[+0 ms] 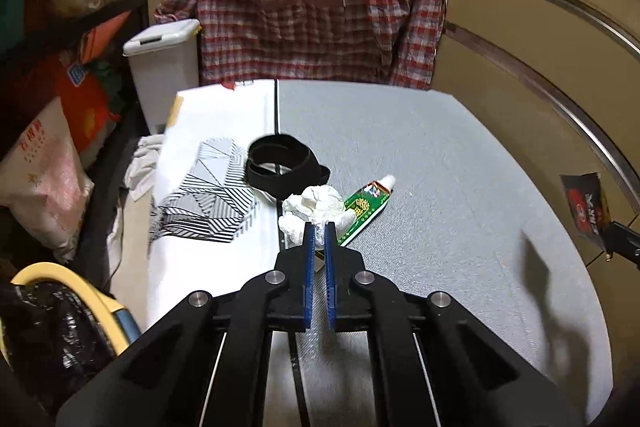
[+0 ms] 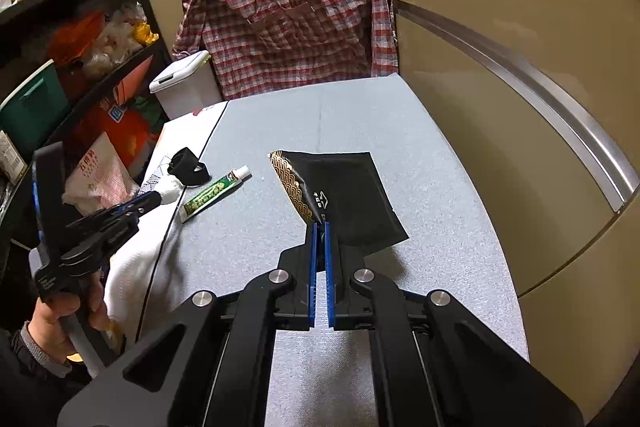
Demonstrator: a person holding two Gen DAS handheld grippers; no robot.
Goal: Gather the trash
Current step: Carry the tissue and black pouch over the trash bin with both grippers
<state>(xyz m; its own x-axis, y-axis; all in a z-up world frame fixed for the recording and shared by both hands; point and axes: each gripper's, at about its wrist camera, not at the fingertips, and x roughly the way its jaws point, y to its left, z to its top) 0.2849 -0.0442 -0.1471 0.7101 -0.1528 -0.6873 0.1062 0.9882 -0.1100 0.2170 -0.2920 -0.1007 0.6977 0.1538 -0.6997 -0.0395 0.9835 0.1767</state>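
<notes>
Grey, finely woven table cover (image 1: 440, 155), matte. One crumpled white tissue wad (image 1: 312, 205), soft and lumpy, near the cover's left edge; left gripper (image 1: 319, 227) clenched on its near side, blue ribbed pads pinching it. One flat black foil packet (image 2: 340, 191), glossy with gold scale print, gripped by right gripper (image 2: 321, 225) at its near corner, lifted off the cover. One green-white squeezed tube (image 1: 366, 205) just right of the wad. One coiled black strap (image 1: 280, 163) beyond. Packet print too small to read.
</notes>
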